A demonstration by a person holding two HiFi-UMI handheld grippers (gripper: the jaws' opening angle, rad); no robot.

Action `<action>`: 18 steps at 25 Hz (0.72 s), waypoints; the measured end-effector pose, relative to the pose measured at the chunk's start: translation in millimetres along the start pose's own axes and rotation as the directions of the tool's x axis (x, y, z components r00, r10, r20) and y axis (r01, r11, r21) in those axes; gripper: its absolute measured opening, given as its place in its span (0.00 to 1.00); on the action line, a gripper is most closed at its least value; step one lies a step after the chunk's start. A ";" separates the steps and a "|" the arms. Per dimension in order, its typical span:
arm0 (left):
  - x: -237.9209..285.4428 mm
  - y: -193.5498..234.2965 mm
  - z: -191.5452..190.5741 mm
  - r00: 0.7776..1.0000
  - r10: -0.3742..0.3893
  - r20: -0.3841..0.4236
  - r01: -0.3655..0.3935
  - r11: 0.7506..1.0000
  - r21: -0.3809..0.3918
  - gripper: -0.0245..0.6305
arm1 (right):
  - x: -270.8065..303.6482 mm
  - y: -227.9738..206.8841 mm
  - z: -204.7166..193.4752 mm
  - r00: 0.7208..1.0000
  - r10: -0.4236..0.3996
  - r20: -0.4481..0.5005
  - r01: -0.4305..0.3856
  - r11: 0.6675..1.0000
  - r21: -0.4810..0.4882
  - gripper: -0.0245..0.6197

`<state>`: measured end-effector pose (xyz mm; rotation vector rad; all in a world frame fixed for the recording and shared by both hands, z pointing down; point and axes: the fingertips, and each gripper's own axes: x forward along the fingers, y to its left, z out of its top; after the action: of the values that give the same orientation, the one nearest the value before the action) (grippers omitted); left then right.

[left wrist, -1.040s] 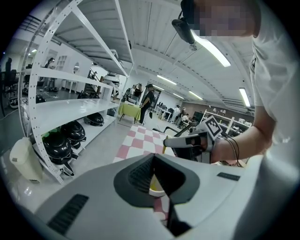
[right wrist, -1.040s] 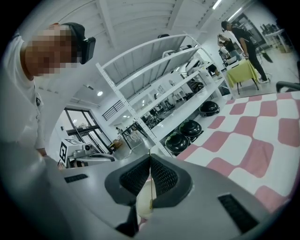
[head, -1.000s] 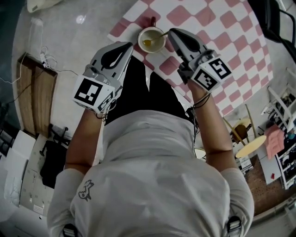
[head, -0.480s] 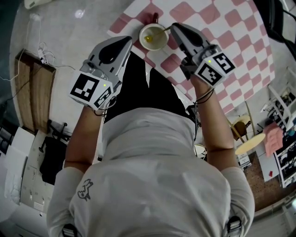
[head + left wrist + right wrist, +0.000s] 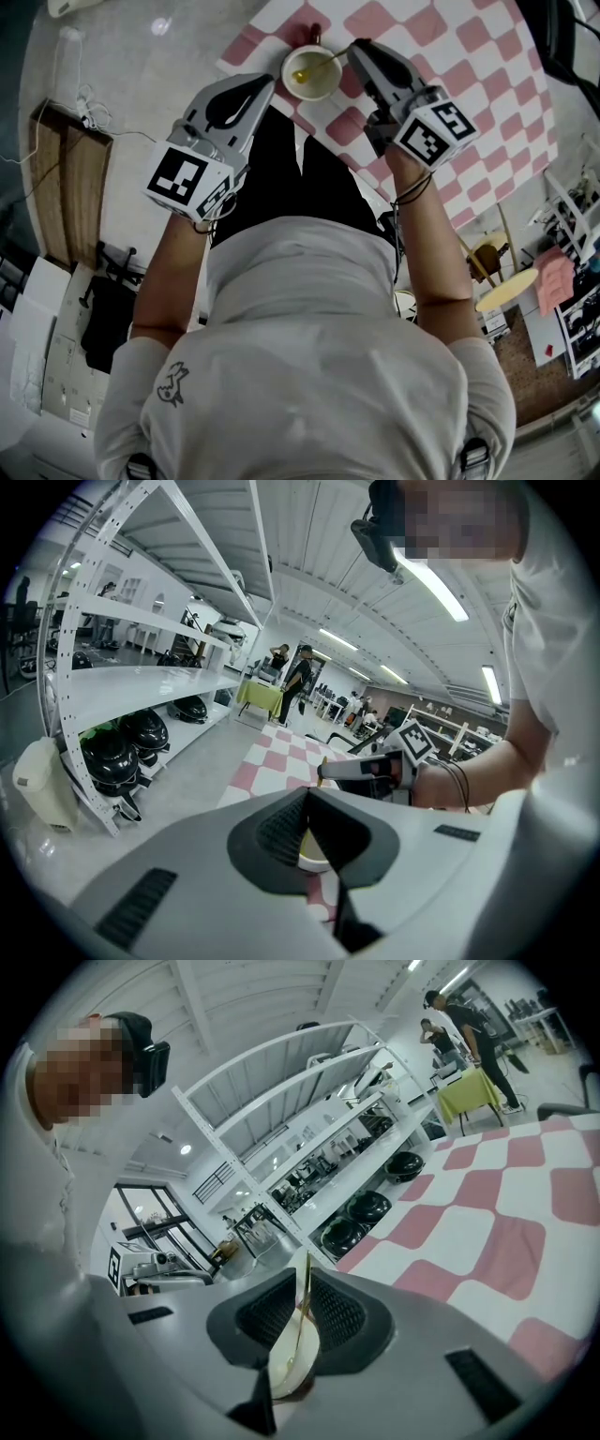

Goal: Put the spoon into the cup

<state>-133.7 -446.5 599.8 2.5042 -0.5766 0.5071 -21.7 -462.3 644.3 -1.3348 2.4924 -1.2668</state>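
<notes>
One cup (image 5: 317, 86) on checked tablecloth (image 5: 469, 56), shelving (image 5: 141, 682) beyond

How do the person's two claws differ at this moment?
The right claw pinches the spoon, whose bowl lies in the cup; the left claw holds nothing. The right claw comes at the cup from the right, the left claw from the left. Both are closed and point toward the cup.

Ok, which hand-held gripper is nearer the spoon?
Right. The right hand-held gripper is shut on the spoon by its handle, right of the cup; the left hand-held gripper is shut, empty, left of the cup.
</notes>
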 end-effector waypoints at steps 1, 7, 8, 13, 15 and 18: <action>-0.2 -0.6 -0.1 1.000 -0.001 -0.001 0.001 1.000 0.000 0.06 | -1.0 -1.5 0.6 1.000 -0.010 0.005 0.010 1.000 -0.001 0.10; -0.9 -9.0 4.0 1.000 -0.003 0.008 0.003 1.000 0.010 0.06 | -13.1 -6.6 9.6 0.998 -0.049 0.038 0.049 0.999 -0.001 0.15; -1.2 -11.4 5.2 1.000 -0.003 0.011 0.003 1.000 0.012 0.06 | -16.1 -5.4 11.5 0.998 -0.050 0.041 0.050 0.999 -0.006 0.15; -3.7 -30.8 11.8 1.000 -0.013 0.023 0.013 1.000 0.025 0.06 | -36.1 5.0 18.4 0.998 -0.048 0.046 0.050 0.998 -0.040 0.16; -4.5 -40.7 15.7 0.999 -0.017 0.031 0.016 0.999 0.036 0.06 | -44.8 12.3 19.8 0.999 -0.038 0.034 0.041 0.997 -0.070 0.16; -5.3 -56.1 24.7 0.999 -0.018 0.051 0.015 0.998 0.062 0.06 | -58.3 25.3 22.5 1.000 -0.017 0.027 0.020 0.994 -0.110 0.16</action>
<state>-104.8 -415.2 555.4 2.5848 -0.5681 0.4613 6.6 -427.8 593.8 -1.3905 2.5731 -1.1225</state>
